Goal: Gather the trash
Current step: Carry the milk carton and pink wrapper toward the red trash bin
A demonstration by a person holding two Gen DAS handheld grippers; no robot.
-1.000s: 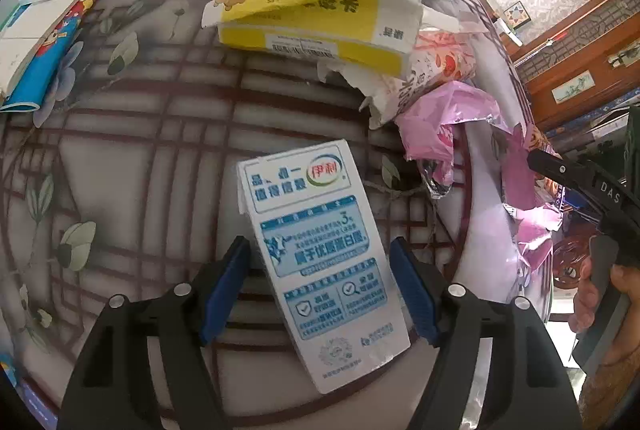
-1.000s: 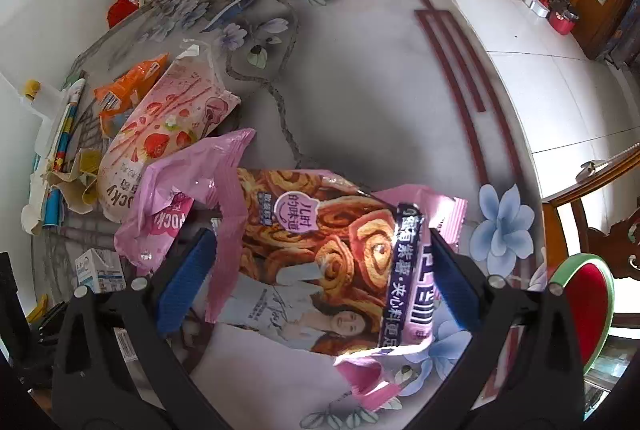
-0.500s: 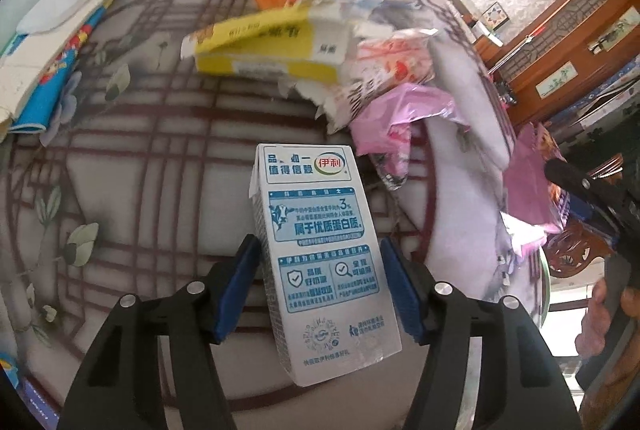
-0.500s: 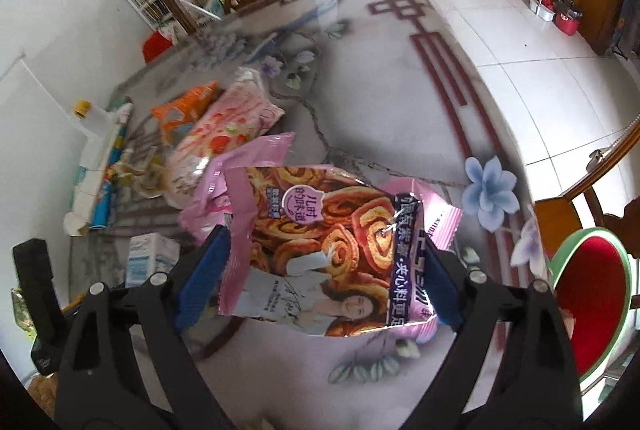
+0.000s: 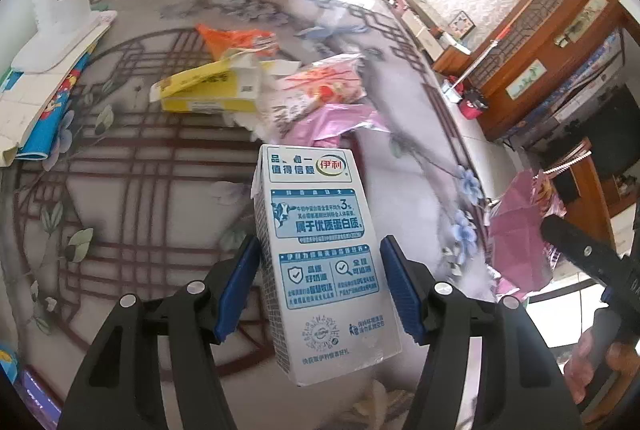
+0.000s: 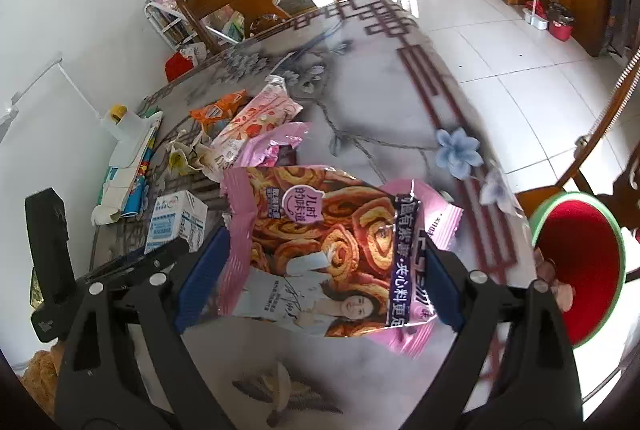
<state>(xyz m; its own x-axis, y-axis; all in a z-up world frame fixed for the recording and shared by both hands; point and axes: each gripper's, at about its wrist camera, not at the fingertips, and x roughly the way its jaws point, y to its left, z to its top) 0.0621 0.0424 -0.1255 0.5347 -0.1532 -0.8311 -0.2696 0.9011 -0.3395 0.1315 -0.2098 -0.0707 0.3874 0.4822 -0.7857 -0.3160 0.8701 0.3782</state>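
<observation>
Left gripper is clamped on the milk carton, blue pads on both side faces. A second ago the carton lay flat on the table with the jaws wide around it; now I have it raised and tilted up, off the surface.

Right gripper is clamped on the pink bread bag, pads pressing its two edges. It was lying on the table a second ago; now it hangs in the air above the tabletop, printed face toward the camera.

From the right wrist I see the carton in the left gripper's fingers, to the left of the bag.

The rest of the trash hasn't moved: yellow box, strawberry wrapper, pink wrapper and orange wrapper, bunched together mid-table. Books and a white bottle sit at the far left edge.

Table is glossy grey-white with a dark red lattice and flower print. Red bin with a green rim sits just off the table edge, right side.

Room: white tile floor, wooden chairs, wooden cabinets on the far wall, white wall on the left.
</observation>
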